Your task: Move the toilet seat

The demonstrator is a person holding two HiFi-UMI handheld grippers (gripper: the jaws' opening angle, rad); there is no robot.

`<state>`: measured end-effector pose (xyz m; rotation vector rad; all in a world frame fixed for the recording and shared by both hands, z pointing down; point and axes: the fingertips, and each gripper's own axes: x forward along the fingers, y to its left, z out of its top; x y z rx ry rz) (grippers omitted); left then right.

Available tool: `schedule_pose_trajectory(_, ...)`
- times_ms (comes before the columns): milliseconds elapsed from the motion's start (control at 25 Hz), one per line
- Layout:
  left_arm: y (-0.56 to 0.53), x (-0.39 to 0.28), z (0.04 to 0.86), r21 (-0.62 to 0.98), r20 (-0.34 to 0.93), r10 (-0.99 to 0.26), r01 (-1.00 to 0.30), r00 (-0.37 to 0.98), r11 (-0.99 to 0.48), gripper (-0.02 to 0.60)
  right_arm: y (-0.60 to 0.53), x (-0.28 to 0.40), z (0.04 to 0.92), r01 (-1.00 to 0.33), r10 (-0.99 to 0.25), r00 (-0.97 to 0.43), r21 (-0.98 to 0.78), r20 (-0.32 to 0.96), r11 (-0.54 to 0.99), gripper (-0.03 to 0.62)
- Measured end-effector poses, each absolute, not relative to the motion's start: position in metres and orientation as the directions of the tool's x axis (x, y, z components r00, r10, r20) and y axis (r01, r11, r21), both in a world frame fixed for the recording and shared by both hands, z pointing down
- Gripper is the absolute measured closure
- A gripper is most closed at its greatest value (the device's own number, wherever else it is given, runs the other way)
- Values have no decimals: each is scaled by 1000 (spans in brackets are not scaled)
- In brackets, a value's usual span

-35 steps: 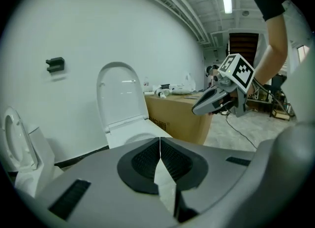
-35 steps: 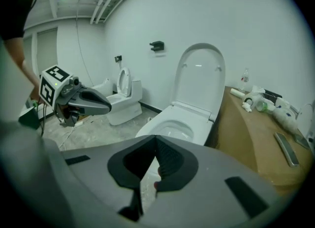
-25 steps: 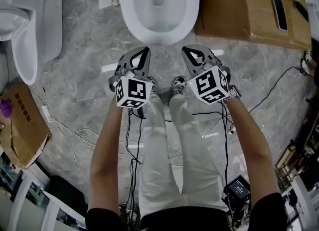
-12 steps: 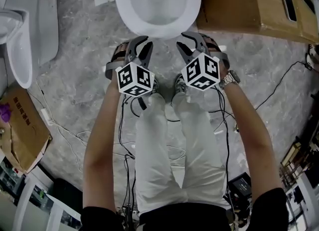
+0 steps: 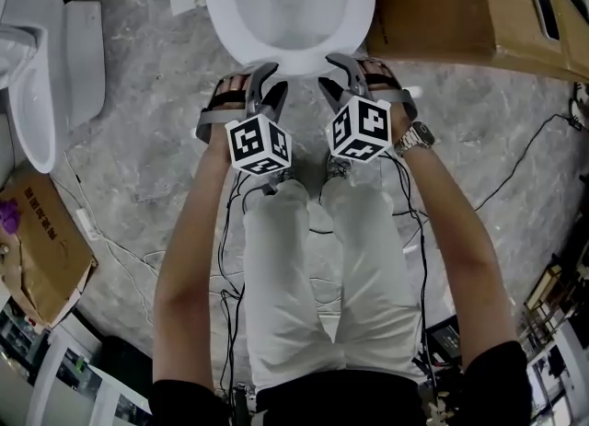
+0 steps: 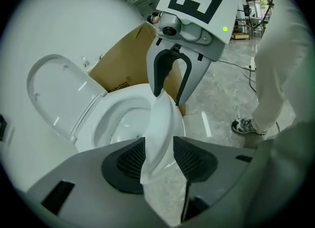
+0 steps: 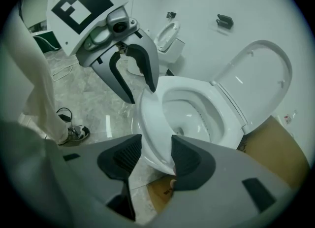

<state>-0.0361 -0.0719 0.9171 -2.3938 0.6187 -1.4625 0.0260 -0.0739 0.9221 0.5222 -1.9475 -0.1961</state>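
**Both grippers astride the toilet's front rim, jaws apart**

The left gripper point(image 6: 158, 155) and right gripper point(image 7: 155, 155) each straddle the front rim of the toilet point(image 5: 230, 38), side by side. Both sets of jaws have just been opening, with the rim between the pads. The toilet seat point(image 7: 256, 84) stands raised at the back of the bowl, tilted toward the wall. A cardboard box point(image 5: 442, 10) sits just beside the bowl's right edge. On the left is open marble floor point(image 5: 147, 139), with a second toilet point(image 5: 37, 93) well apart.
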Motion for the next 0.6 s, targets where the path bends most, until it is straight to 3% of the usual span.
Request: schedule_pose_trajectory(600, -78, -35, 930, -508, 777, -505, -99, 375, -855, 387, -81, 24, 935, -86, -529, -275, 527, 803, 845, 402)
